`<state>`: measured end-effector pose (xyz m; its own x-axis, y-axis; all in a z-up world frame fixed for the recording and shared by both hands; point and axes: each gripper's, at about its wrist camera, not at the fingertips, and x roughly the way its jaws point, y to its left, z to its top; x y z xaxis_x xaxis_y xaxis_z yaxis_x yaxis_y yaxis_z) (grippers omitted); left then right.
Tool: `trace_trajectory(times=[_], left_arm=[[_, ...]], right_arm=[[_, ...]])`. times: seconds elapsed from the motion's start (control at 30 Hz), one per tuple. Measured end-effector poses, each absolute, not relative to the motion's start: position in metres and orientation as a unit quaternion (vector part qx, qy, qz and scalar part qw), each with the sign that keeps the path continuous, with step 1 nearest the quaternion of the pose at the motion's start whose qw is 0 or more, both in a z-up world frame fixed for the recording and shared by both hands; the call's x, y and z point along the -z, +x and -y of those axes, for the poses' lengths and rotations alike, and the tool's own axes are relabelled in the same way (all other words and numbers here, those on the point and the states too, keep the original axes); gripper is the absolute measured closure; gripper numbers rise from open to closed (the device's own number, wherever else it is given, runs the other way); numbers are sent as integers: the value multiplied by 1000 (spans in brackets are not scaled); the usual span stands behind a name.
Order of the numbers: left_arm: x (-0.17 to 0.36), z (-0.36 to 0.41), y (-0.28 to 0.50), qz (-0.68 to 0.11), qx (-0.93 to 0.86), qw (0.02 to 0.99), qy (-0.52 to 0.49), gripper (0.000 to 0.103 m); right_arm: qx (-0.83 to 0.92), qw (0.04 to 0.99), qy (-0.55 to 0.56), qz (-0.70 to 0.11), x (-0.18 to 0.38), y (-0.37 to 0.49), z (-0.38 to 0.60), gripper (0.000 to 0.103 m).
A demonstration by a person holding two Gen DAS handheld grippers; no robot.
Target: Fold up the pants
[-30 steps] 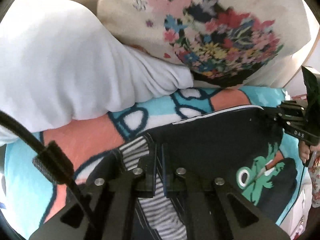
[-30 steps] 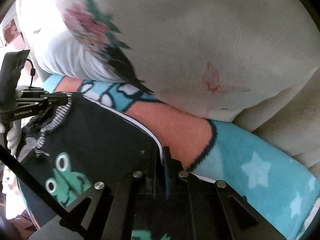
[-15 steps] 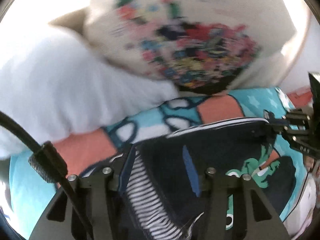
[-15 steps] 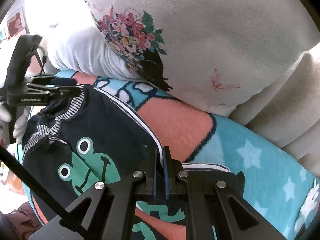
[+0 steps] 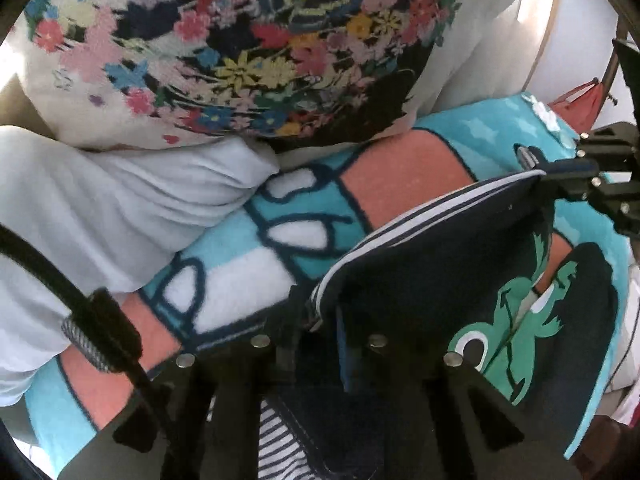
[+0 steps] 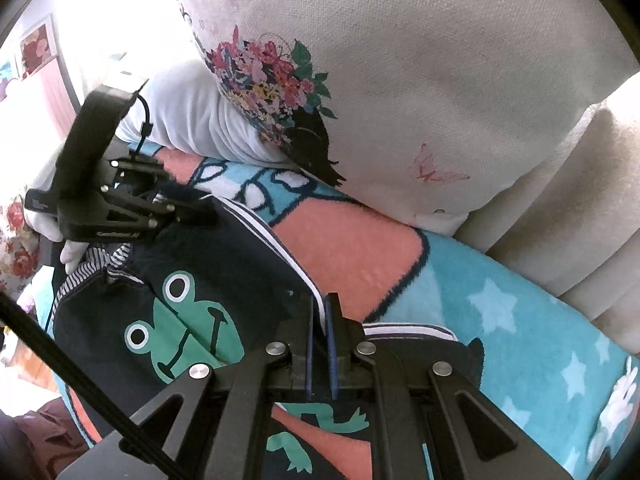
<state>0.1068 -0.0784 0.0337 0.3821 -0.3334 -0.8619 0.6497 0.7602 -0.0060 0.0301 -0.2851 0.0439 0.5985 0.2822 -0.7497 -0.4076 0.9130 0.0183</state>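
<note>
Left wrist view: our left gripper [image 5: 316, 316] is pinched on the white-striped edge of the navy pants [image 5: 432, 276], cloth caught between its fingers. Striped waistband [image 5: 276, 440] bunches just under the jaws. Pants lie on a teal and coral blanket [image 5: 400, 168]; a green frog print [image 5: 508, 344] shows to the right. Behind the blanket sit a floral cushion [image 5: 248, 48] and a white pillow [image 5: 100, 208], touching each other.

Right wrist view: our right gripper [image 6: 320, 320] is clamped tight on the same striped edge, farther along, fabric pinned between the blue pads [image 6: 331, 344]. Edge runs taut between the two grippers. Left gripper appears here at upper left, held in a white-gloved hand [image 6: 70, 252]. Cream sofa back [image 6: 560, 200] rises behind the blanket at right.
</note>
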Motion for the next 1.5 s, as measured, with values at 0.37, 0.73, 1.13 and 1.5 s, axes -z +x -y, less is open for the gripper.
trace_trajectory(times=[0.37, 0.73, 1.13, 1.5], left_arm=[[-87, 59, 29, -416, 276, 856, 131, 96], [-82, 21, -107, -380, 244, 889, 75, 95], [-70, -72, -117, -399, 210, 879, -154, 39], [-29, -73, -54, -477, 135, 832, -248, 90]], right_arm=[[-191, 906, -61, -373, -60, -24, 284, 97], [-227, 900, -14, -371, -37, -134, 278, 97], [-185, 906, 92, -370, 0, -189, 303, 94], [-119, 925, 167, -319, -5, -196, 336, 68]])
